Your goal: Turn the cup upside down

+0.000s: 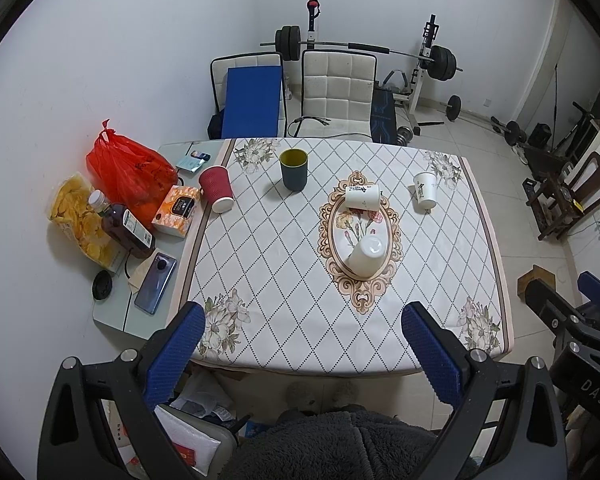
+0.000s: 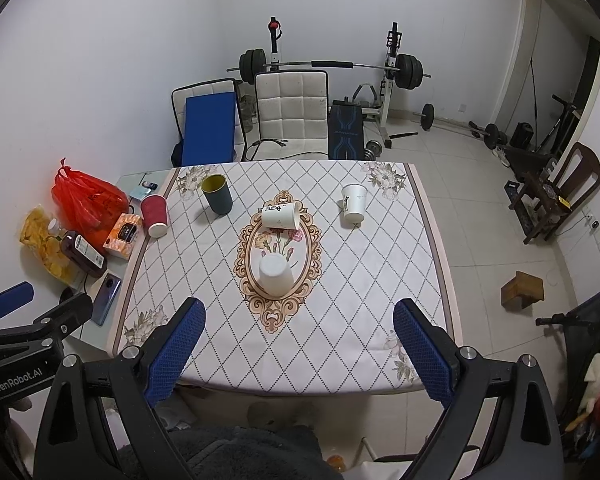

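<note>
Several cups stand on the patterned tablecloth. A white paper cup sits upside down on the central oval. Another white cup lies on its side behind it. A third white cup stands upright at the far right. A dark green cup with a yellow inside stands upright at the far left. A red ribbed cup sits upside down at the left edge. My left gripper and right gripper are open and empty, held above the table's near edge.
Left of the cloth lie a red bag, a chip bag, a brown bottle, an orange box and a phone. Two chairs stand behind the table, with weight equipment beyond.
</note>
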Demonstrator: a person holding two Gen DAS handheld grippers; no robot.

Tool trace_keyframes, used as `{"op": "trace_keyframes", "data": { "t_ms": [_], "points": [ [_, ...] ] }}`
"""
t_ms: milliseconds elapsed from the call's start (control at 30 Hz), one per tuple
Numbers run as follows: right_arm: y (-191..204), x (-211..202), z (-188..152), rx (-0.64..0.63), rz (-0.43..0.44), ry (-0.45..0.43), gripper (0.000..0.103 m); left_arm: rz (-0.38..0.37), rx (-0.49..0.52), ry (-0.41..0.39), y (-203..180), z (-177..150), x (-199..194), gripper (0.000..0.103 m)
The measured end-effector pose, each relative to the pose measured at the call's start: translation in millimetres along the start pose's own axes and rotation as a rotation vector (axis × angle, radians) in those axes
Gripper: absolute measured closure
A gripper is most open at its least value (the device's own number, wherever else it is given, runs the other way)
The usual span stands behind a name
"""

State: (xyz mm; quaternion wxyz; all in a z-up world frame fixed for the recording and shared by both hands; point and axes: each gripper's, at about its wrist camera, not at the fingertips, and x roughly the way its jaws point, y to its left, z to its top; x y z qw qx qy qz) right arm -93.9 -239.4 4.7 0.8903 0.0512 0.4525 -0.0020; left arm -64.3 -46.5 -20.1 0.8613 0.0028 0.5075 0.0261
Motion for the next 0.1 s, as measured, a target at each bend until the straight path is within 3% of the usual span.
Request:
{"op": "trace_keyframes", "data": {
  "t_ms": [100],
  "points": [
    [-1.4, -0.7, -0.1, 0.003, 0.005, 0.002, 0.006, -0.004, 0.004, -0.001, 1.7, -0.8, 2.9, 0.002]
  ]
}}
